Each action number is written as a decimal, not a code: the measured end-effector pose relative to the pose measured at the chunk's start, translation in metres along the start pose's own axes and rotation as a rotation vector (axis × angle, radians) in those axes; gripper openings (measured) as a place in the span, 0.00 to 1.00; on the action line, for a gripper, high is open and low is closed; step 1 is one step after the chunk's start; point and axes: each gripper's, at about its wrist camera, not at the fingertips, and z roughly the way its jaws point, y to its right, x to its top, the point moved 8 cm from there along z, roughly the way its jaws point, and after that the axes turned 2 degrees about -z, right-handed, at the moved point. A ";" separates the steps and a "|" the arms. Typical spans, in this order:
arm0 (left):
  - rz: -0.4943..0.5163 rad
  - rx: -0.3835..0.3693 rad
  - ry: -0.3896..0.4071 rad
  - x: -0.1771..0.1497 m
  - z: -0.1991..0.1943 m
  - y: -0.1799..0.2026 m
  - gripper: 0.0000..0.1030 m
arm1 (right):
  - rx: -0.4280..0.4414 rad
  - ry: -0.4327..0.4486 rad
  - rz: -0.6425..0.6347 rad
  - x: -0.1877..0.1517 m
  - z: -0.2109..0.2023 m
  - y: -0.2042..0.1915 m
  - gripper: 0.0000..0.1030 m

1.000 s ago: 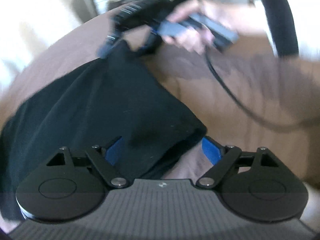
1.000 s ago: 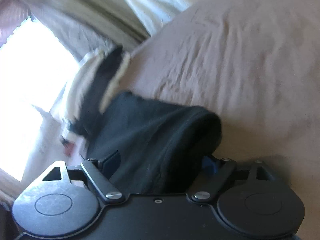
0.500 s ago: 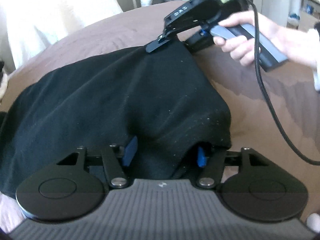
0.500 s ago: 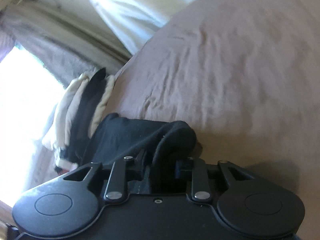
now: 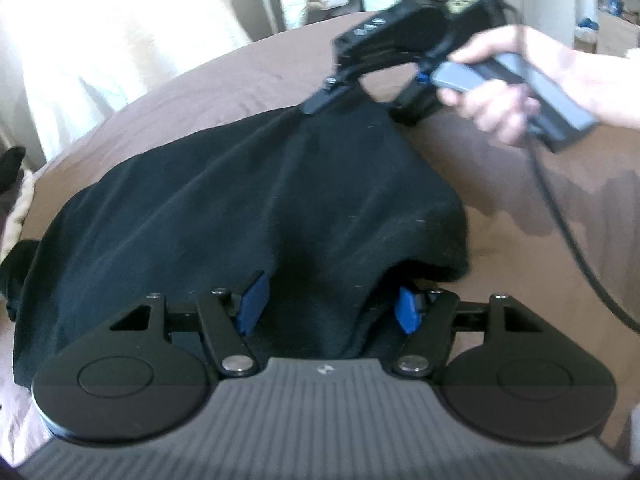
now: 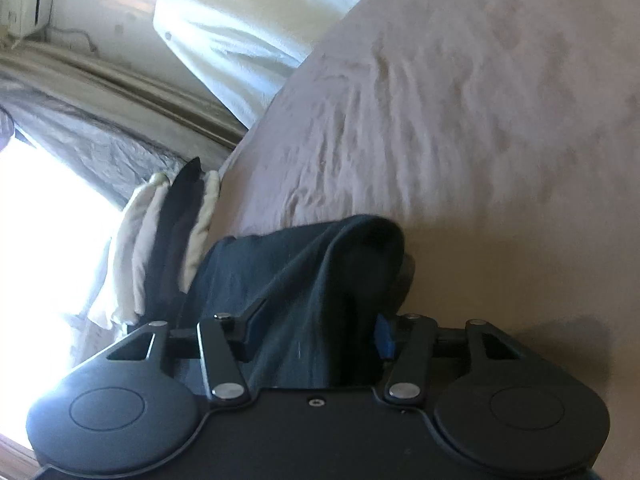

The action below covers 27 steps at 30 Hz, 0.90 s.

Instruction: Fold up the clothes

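Observation:
A black garment (image 5: 248, 216) lies spread on a brown bedsheet (image 5: 520, 240). My left gripper (image 5: 328, 304) has its blue-padded fingers apart with a fold of the garment's near edge lying between them. My right gripper (image 5: 360, 92), held by a hand, sits at the garment's far corner. In the right wrist view the garment (image 6: 304, 280) is draped between the right gripper's (image 6: 316, 328) spread fingers, bunched over the pale sheet (image 6: 480, 120).
A stack of folded cream and black clothes (image 6: 168, 236) stands at the bed's edge by a bright window. A black cable (image 5: 568, 232) trails from the right gripper across the bed. White cloth (image 5: 100, 40) hangs behind the bed.
Both grippers closed on the garment half a second ago and have now opened again. The garment's fold has been carried over and laid flatter; the right gripper has lifted slightly at the far corner.

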 end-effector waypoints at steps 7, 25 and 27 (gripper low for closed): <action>-0.096 -0.033 -0.017 0.002 0.016 -0.004 0.53 | -0.073 -0.039 -0.127 0.014 0.020 -0.008 0.61; -0.630 -0.198 0.181 0.004 -0.064 -0.115 0.08 | -0.166 -0.091 -0.460 0.073 0.035 -0.178 0.11; -0.759 -0.241 0.194 -0.004 -0.072 -0.141 0.08 | -0.180 -0.150 -0.509 0.078 0.054 -0.202 0.11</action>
